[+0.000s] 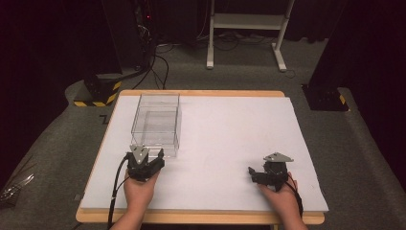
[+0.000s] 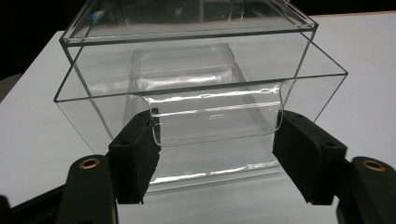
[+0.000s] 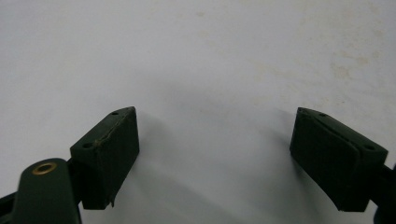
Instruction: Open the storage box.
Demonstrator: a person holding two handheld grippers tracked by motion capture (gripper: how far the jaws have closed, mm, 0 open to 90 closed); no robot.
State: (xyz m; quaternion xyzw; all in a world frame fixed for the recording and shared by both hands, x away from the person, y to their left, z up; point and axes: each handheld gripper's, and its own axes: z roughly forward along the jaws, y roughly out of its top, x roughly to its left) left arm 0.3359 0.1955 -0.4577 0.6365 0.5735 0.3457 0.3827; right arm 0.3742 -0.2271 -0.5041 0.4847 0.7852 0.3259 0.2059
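The clear plastic box stands on the left half of the white table top, its long axis running from near to far. It is a transparent drawer-type bin: the left gripper view shows an upper rim, a flared front panel and a scooped finger cut-out in the near face. That near face is turned towards the person, which is judged to be why the left gripper has been brought to it.

The left gripper sits at the box's near end, jaws spread apart. In the left gripper view its two pads flank the cut-out, one at each lower corner. The left pad appears to touch the plastic edge; contact on the right cannot be confirmed. Nothing is clamped. The placement suggests a grip or pull on the front panel is being lined up.

The right gripper rests low at the near right of the table top, well apart from the box, jaws wide apart with bare white surface between them. It is judged to be parked clear of the work.

Clearances: the box lies near the left edge of the table top, with little margin on that side. To its right a broad stretch of surface is free as far as the right edge. Room towards the person is limited by the left hand itself.
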